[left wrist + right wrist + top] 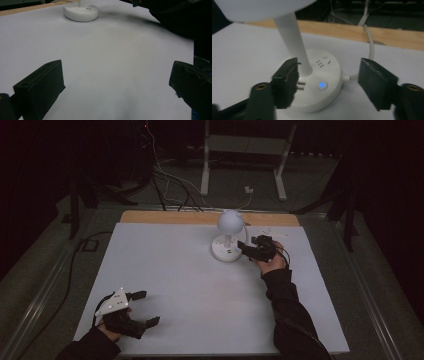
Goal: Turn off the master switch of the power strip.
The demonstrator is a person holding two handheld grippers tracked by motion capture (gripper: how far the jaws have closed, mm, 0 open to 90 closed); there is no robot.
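A small white desk lamp (229,237) with a round globe head (230,222) stands on a round base (226,251) at the far middle of the white table. In the right gripper view the base (329,82) shows a glowing blue button (321,85) and socket slots. My right gripper (328,65) is open astride the base: one jaw hangs over its top beside the stem (294,42), the other stands off its right rim. From above, the right gripper (246,247) sits just right of the base. My left gripper (148,308) rests open and empty at the near left.
The lamp's white cable (370,42) runs off the back over the wooden table edge (200,217). Beyond the table are floor cables (170,180) and a white metal stand (245,150). The left gripper view shows bare white tabletop (112,50) up to the lamp base (80,12).
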